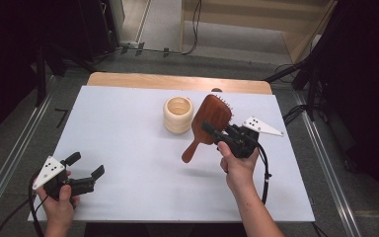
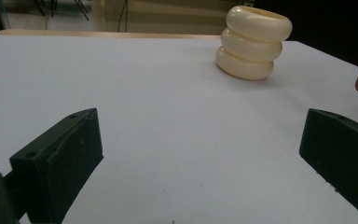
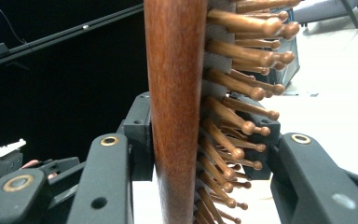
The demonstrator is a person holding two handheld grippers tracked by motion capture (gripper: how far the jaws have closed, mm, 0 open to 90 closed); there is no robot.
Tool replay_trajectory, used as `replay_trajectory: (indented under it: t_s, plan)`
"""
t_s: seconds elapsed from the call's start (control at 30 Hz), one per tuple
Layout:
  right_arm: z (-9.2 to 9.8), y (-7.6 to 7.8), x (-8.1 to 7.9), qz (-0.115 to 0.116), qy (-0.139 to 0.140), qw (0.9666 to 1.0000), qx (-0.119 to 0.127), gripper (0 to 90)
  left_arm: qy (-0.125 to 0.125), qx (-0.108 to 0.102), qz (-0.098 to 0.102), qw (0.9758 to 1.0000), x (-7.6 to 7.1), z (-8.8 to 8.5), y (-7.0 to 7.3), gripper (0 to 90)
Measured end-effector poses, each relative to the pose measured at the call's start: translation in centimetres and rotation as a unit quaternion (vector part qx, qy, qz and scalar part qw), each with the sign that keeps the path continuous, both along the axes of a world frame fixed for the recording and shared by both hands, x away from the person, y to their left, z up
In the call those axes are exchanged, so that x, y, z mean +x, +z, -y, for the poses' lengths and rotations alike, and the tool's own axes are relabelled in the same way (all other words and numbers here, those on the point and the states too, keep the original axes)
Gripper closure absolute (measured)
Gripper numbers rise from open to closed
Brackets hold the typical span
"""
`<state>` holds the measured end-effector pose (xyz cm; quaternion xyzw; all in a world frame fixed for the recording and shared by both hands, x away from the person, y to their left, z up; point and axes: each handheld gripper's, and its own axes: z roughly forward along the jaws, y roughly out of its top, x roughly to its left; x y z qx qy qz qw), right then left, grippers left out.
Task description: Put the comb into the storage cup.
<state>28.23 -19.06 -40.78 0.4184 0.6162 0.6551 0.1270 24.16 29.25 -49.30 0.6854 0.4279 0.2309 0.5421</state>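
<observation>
Hairbrush [image 1: 211, 120] handling, items taken from left to right. The left gripper [image 1: 85, 172] rests low at the near left of the table [image 1: 128, 128], jaws spread wide apart with nothing between them; in the left gripper view they frame bare tabletop. Near the table's centre stands a cream ribbed cup [image 1: 178, 114], upright and apart from both grippers. Just right of it, the right gripper [image 1: 216, 132] is clamped on the wooden hairbrush and holds it clear of the table, handle angled down toward the person. In the right gripper view the jaws press the paddle head [image 3: 175, 93] from both faces, one on the smooth back, one against the bristle pins [image 3: 233, 116]. Judged properties: rigid, light, smooth-lacquered. The pins may flex, so a grip on the handle neck is probably more secure.
</observation>
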Motion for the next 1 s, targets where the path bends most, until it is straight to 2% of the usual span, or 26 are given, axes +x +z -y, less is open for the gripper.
replay_trajectory:
  t_s: [0.37,1.0]
  plan:
    - [0.2,0.9,1.1,0.004,-0.005,1.0,0.002,53.3,-0.001,-0.002,0.001,1.0,0.0,0.0,0.0,0.0]
    - [0.2,2.3,2.8,0.019,-0.014,0.9997,-0.01,53.4,-0.003,-0.001,0.002,1.0,0.0,0.0,0.0,0.0]
